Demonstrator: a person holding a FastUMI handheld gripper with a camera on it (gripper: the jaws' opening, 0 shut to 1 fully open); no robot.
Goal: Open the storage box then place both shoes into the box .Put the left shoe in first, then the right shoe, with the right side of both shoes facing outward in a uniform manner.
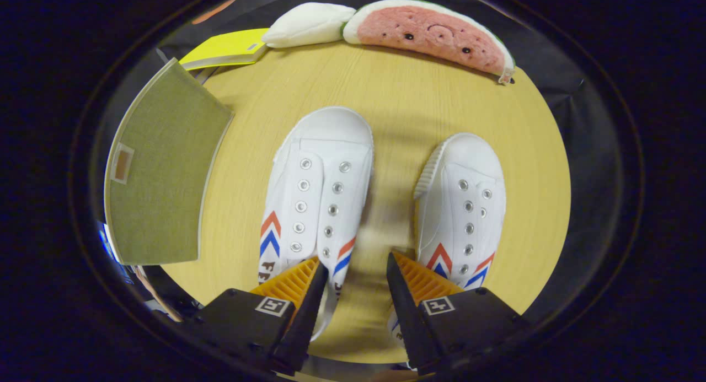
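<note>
Two white canvas slip-on sneakers stand side by side on the round wooden table (397,106), toes pointing away from the gripper (356,263), with a strip of bare tabletop between them. The left shoe (317,194) sits ahead of the left finger, the right shoe (466,211) ahead of the right finger. That arrangement looks deliberate: both heels face the tool, so either shoe can be approached from behind.

The gripper hovers over the gap between the shoes with its jaws apart and nothing between them; each fingertip overlaps the heel end of one shoe in the view, though whether they touch cannot be told.

The storage box (165,167), covered in olive-green fabric, lies to the left of the left shoe with its lid closed, so by my reading the opening step is not yet done. A small tan tag sits on its near side, too small to read.

Beyond the shoes, at the far rim, lie a watermelon-slice plush (430,35), a white plush (309,23) and a yellow book (229,48).

Each shoe carries red and blue chevrons; dark lettering on the left shoe's side is partly hidden and not legible
</note>
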